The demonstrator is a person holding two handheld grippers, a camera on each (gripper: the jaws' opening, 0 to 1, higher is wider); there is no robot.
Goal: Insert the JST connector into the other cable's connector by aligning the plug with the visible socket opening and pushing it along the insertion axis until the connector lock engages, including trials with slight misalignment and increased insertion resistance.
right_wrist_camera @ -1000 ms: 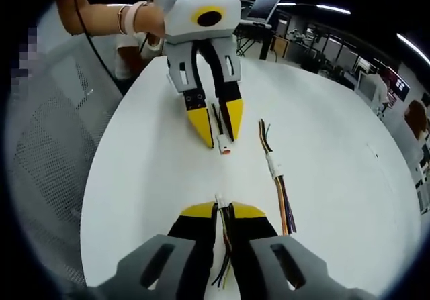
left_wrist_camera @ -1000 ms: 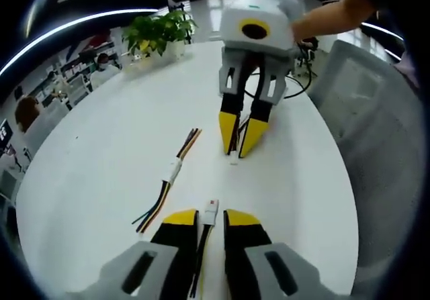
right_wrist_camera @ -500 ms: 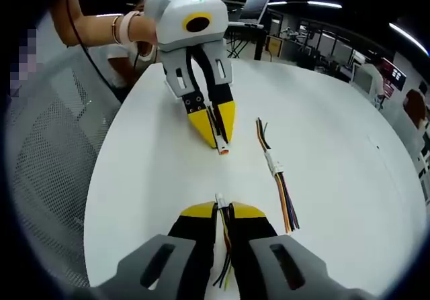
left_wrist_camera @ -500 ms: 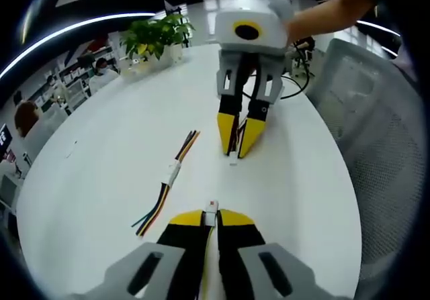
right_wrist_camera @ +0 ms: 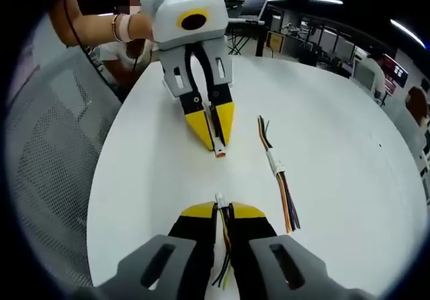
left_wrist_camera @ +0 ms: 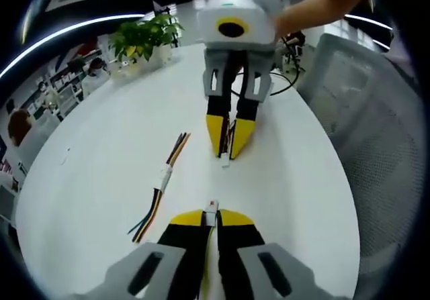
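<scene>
Over the white round table (left_wrist_camera: 101,152) I hold the two grippers facing each other, tips apart, each one clamped on the end of a cable. Seen from the left gripper view, my left gripper (left_wrist_camera: 210,217) has its yellow-tipped jaws pressed together on a small white connector with a red mark (left_wrist_camera: 211,208), which pokes out just past the tips; its wires run back between the jaws. Across from it, my right gripper (left_wrist_camera: 226,142) points down toward the tabletop with its jaws closed on the other cable, and the small white plug (left_wrist_camera: 225,164) sticks out below its tips. Seen from the right gripper view, that same plug (right_wrist_camera: 219,198) sits at the tips of the right gripper (right_wrist_camera: 222,213), with coloured wires (right_wrist_camera: 224,260) trailing back, while the left gripper (right_wrist_camera: 216,133) opposite holds its connector (right_wrist_camera: 220,154) just above the table. A spare mated harness (right_wrist_camera: 277,169) lies on the table off to one side, untouched. I judge this to be the approach step: both halves are gripped, but they are not yet touching. Next I need to bring the two tips onto one line, match the plug to the socket opening, then push straight along that axis until the lock catches; I cannot tell from here whether the keying already agrees.
</scene>
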